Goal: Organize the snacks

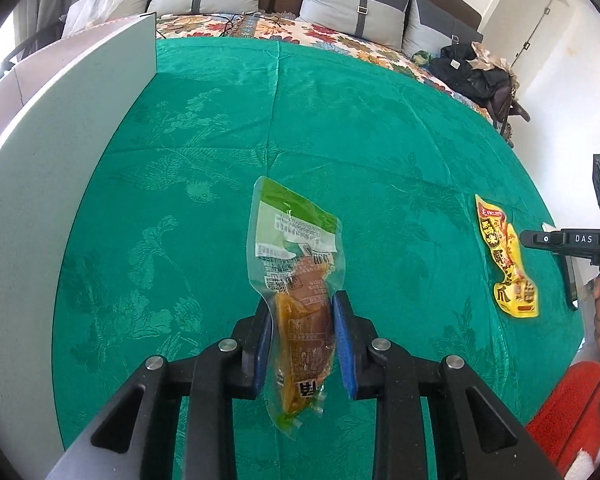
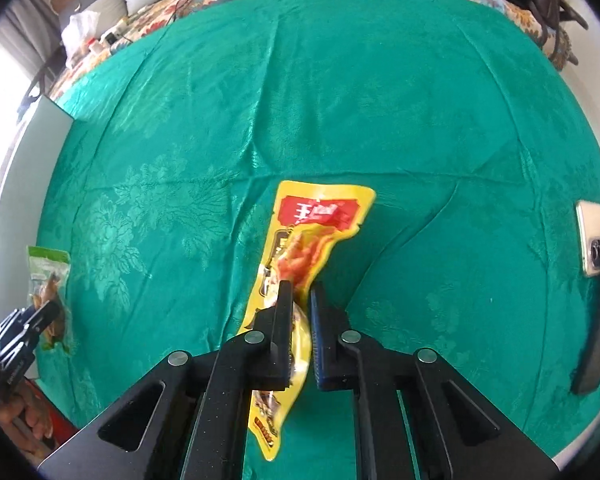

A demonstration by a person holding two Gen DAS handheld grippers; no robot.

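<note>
A clear and green snack pack with brown food inside stands between the blue pads of my left gripper, which is shut on its lower half above the green tablecloth. It also shows at the left of the right wrist view. A yellow snack pack with a red label is pinched in my right gripper, shut on its middle. It also shows at the right of the left wrist view, beside the right gripper's body.
A white box wall stands along the table's left side. A phone and a dark flat object lie at the right edge. A bed with a floral cover, pillows and dark bags lies behind the table.
</note>
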